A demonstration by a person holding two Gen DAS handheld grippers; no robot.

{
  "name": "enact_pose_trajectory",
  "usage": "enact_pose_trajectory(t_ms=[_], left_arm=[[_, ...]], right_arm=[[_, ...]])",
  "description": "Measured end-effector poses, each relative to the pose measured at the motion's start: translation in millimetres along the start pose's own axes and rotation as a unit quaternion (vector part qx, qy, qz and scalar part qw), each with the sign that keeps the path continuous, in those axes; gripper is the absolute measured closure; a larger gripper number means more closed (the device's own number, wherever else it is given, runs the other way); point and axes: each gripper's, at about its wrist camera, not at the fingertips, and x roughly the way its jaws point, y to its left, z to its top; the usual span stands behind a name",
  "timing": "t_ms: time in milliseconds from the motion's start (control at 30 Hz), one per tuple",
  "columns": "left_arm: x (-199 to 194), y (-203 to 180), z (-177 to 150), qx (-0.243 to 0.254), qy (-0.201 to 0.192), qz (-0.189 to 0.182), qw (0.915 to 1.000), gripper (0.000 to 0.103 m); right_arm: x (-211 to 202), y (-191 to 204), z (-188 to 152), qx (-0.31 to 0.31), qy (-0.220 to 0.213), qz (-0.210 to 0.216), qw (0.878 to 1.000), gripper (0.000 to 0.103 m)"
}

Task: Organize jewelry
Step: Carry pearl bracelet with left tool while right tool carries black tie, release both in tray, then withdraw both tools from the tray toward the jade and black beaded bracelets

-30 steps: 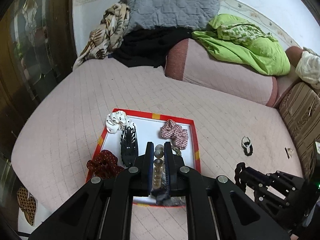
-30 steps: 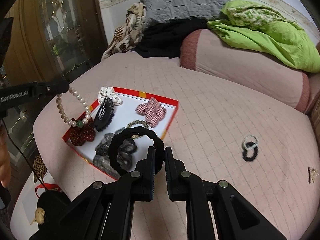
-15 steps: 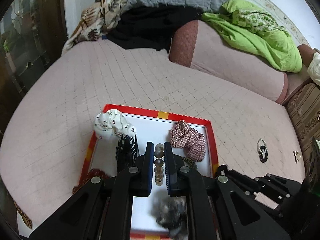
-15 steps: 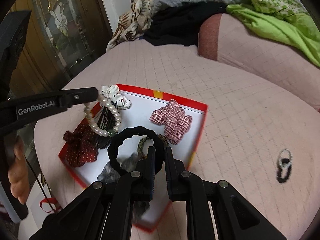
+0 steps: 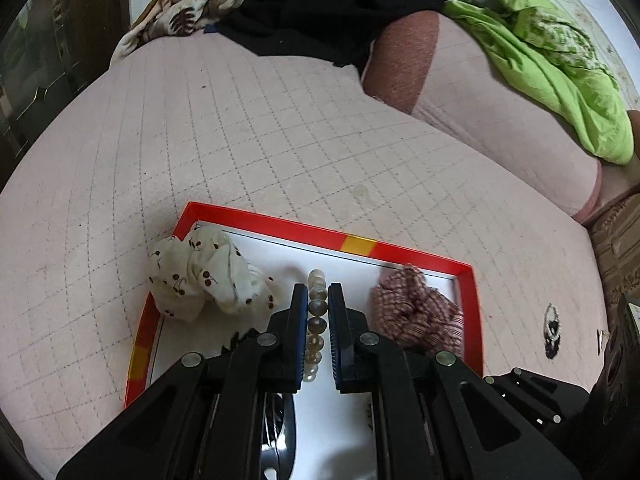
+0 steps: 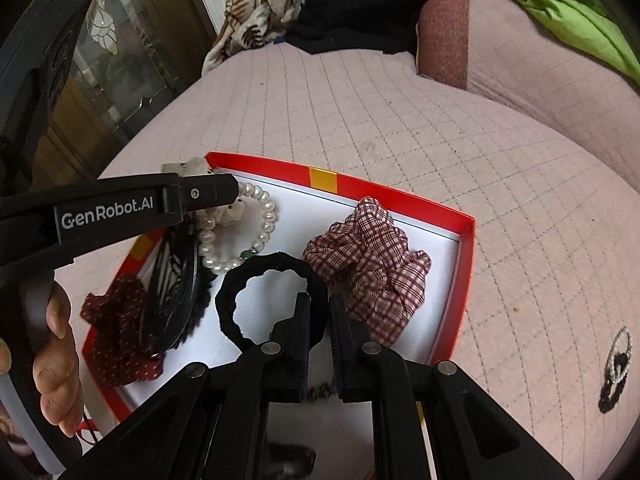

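A white tray with a red rim [image 5: 280, 224] lies on the pink quilted bed. My left gripper [image 5: 317, 289] is shut on a pearl bracelet [image 5: 316, 324], which hangs over the tray between a white cherry-print scrunchie [image 5: 200, 276] and a red plaid scrunchie [image 5: 416, 312]. In the right wrist view the left gripper [image 6: 236, 192] holds the bracelet [image 6: 264, 220] as a loop just above the tray floor. My right gripper [image 6: 319, 298] is shut on a black hair tie [image 6: 228, 304], low over the tray's middle beside the plaid scrunchie [image 6: 372, 264].
A black claw clip [image 6: 172, 292] and a dark red scrunchie [image 6: 120, 328] lie at the tray's left side. Small black and white rings [image 6: 616, 368] lie on the bed to the right. A hand [image 6: 56, 360] grips the left tool. Pillows and clothes are piled at the back.
Both grippers have come down and forward over the tray, which now fills more of each view. The bracelet and the black hair tie stayed gripped and now hang close to the tray floor.
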Motion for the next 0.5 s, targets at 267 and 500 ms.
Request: enact_pose_trajectory(t_ms=[267,500], left_arm=[[-0.8,7.9,-2.4,-0.008,-0.006,0.006,0.9999,0.082],[-27.1,5.7,-8.0,-0.017,-0.028,0.006,0.9995,0.067]], right_arm=[[4.2,3.5,-0.2,-0.003,0.001,0.004,1.000,0.086],[-22.5,1.6,-6.5,0.000,-0.021,0.002,1.000,0.070]])
